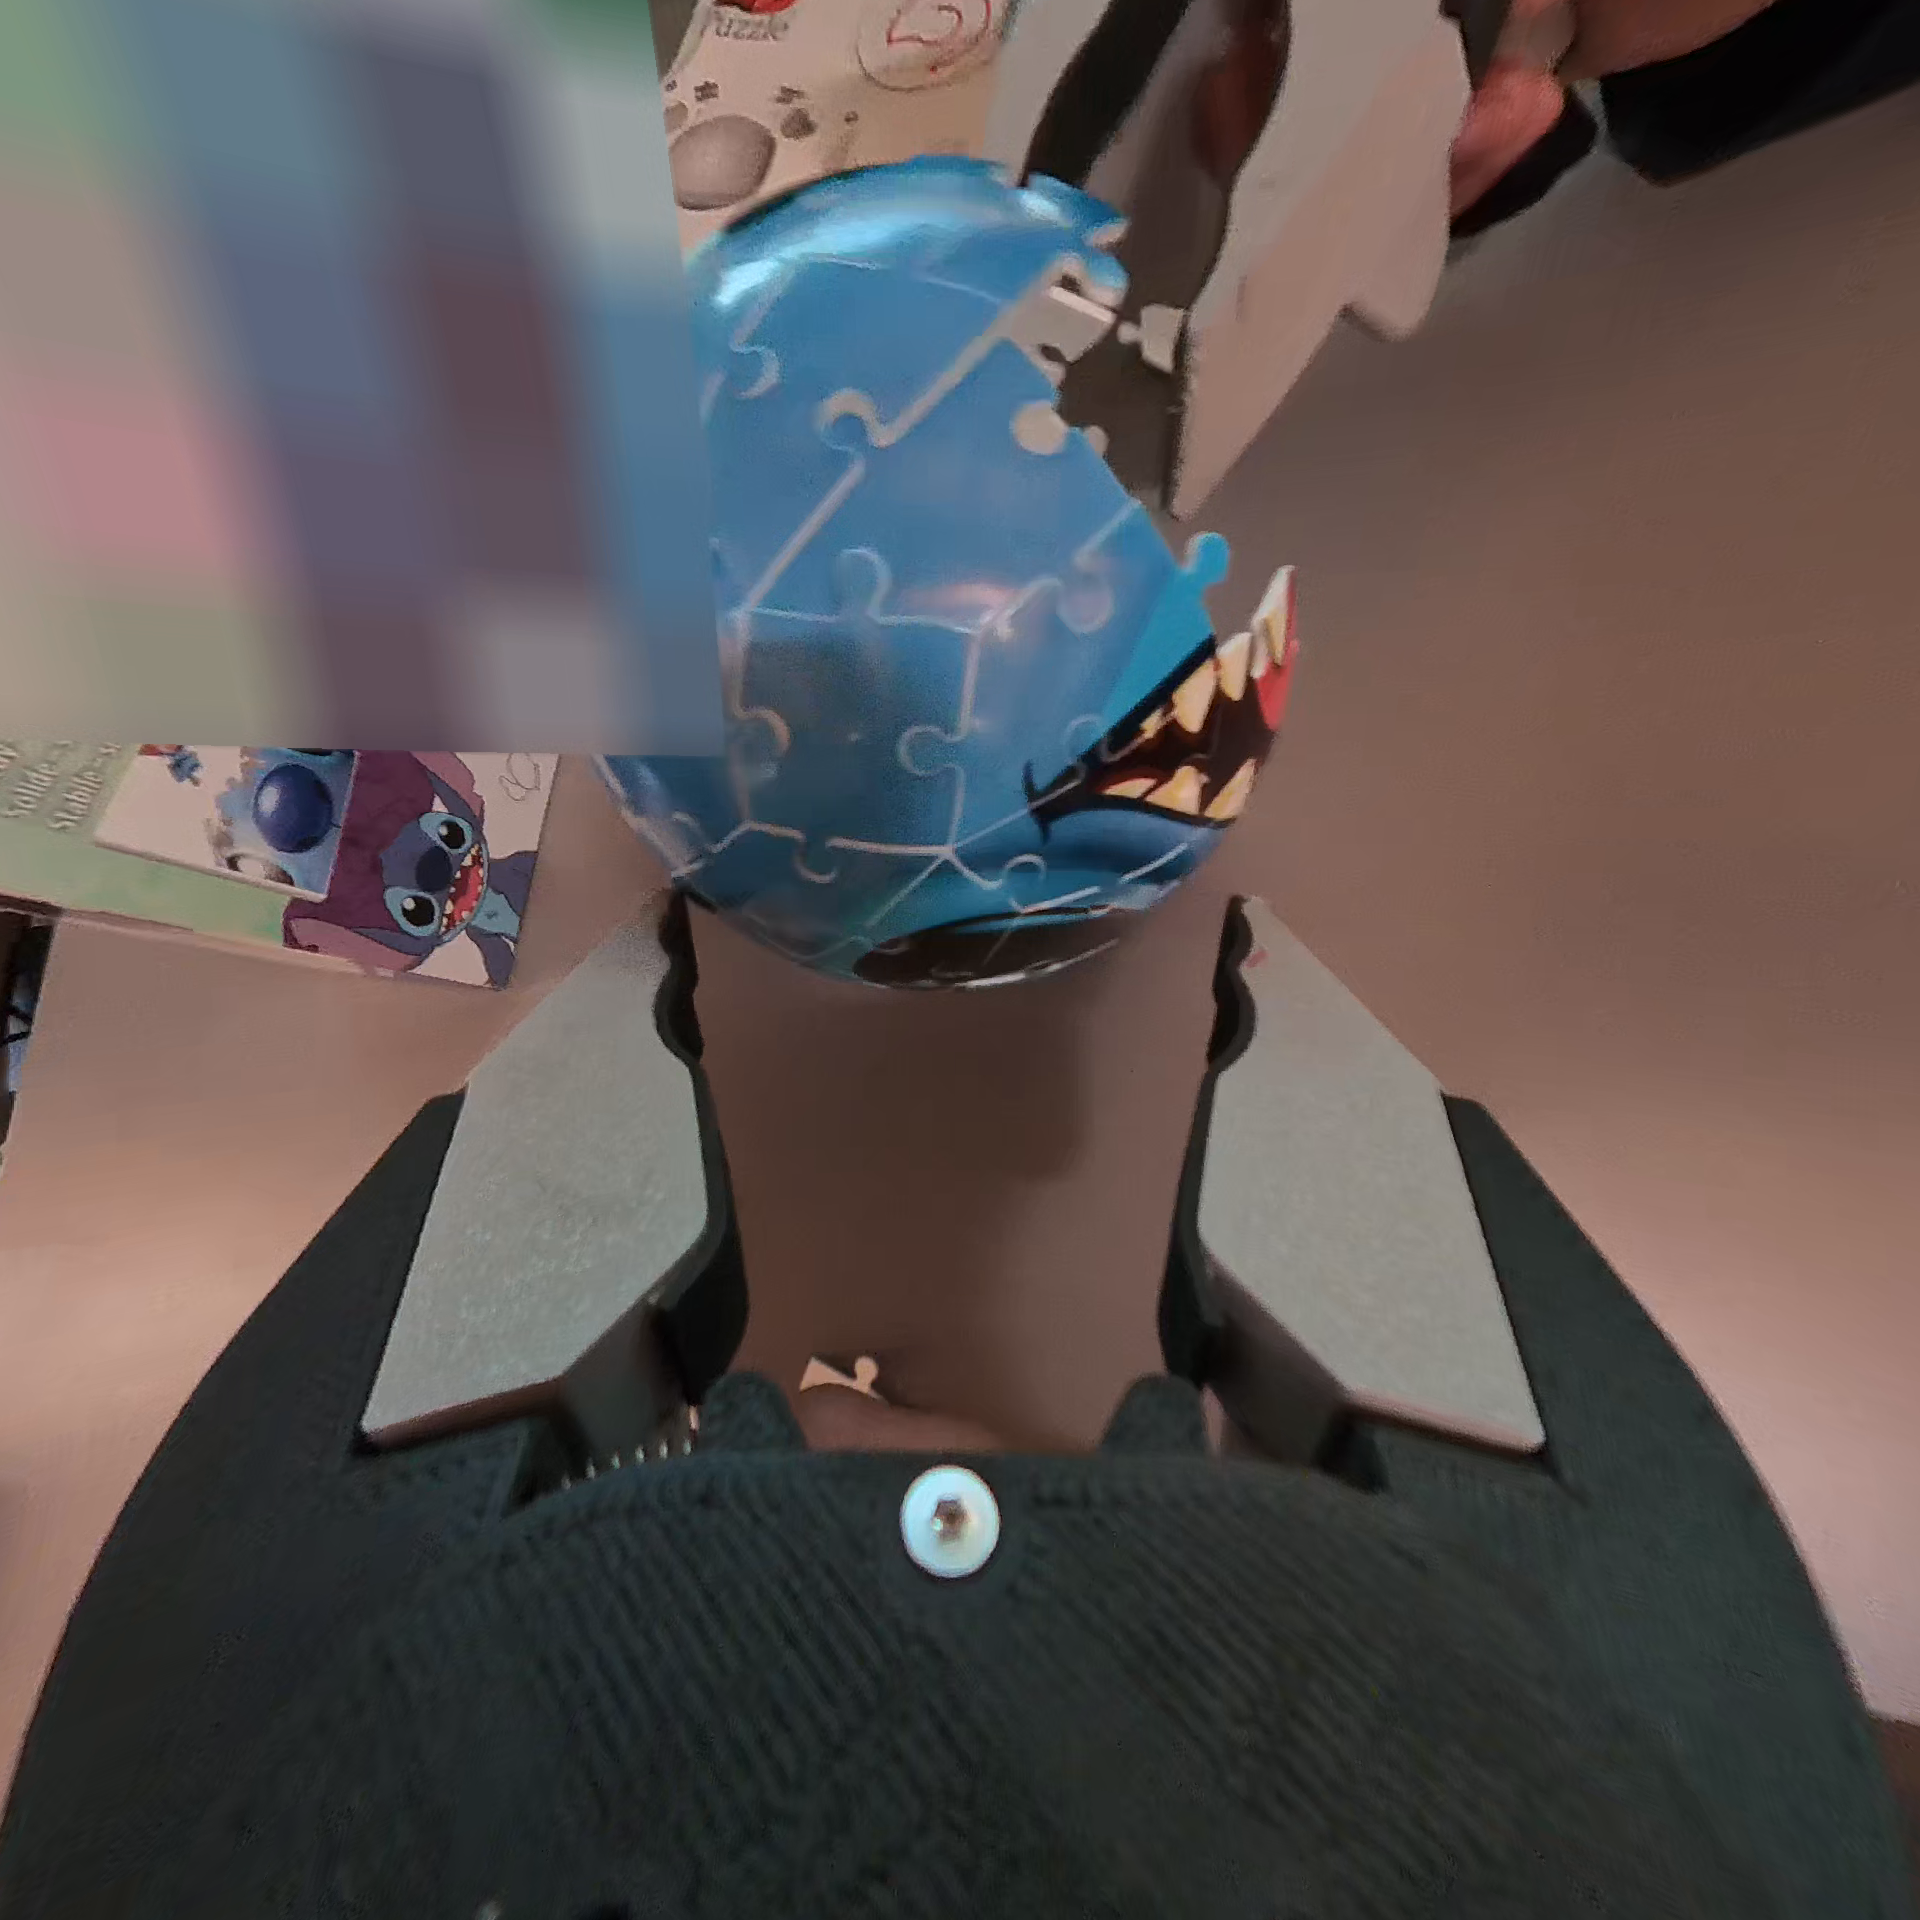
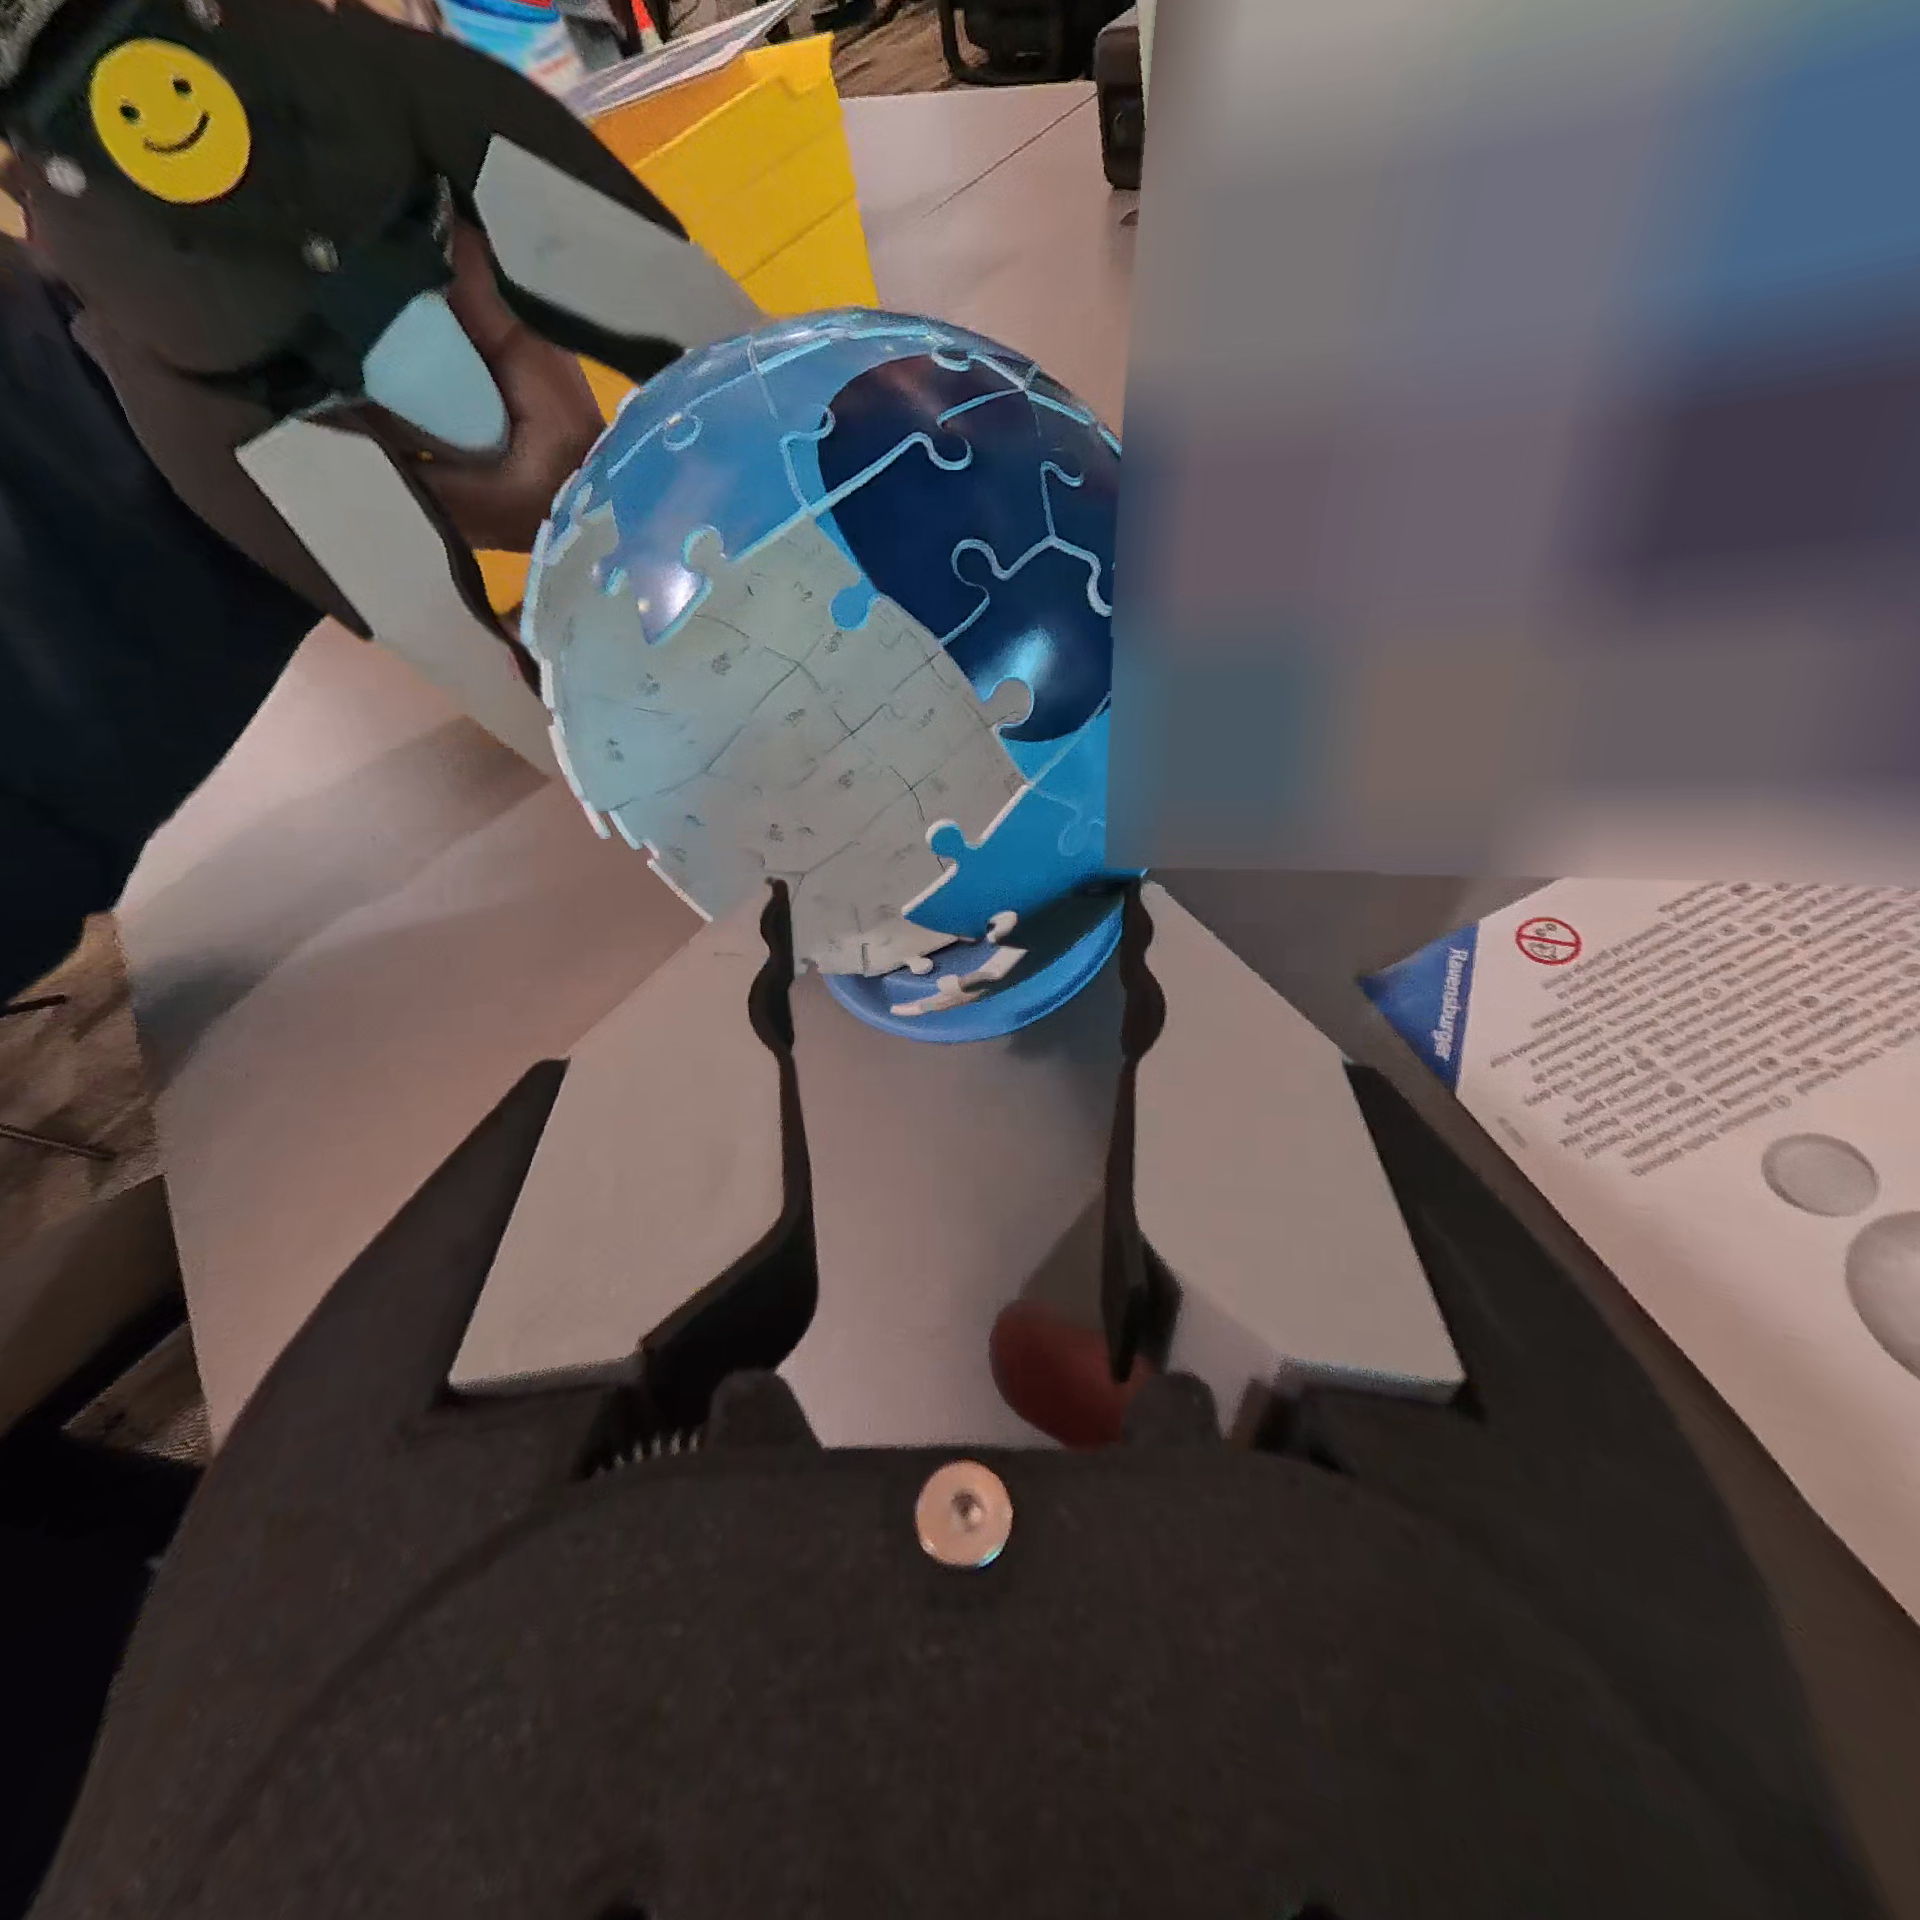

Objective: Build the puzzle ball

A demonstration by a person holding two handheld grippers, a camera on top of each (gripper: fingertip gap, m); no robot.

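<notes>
Puzzle ball [image 2: 831, 644] on its blue stand [image 2: 977, 1003] on the bench [image 2: 935, 1195], roughly half-shelled with one side gaping onto grey piece-backs; left claw [image 1: 956, 935] and right claw [image 2: 951, 914] both agape, empty, near it.

puzzle ball [image 2: 831, 665]: 1, part-built | blue stand [image 2: 966, 1003] under ball: 1 | grippers: 2, left gripper [image 1: 956, 935] and right gripper [image 2: 951, 914], either side of ball | printed sheet [image 2: 1704, 1060] beside ball: 1 | yellow bin [image 2: 758, 197] behind ball: 1 | loose piece [image 1: 844, 1374] short of ball: 1, possibly more hidden
</notes>
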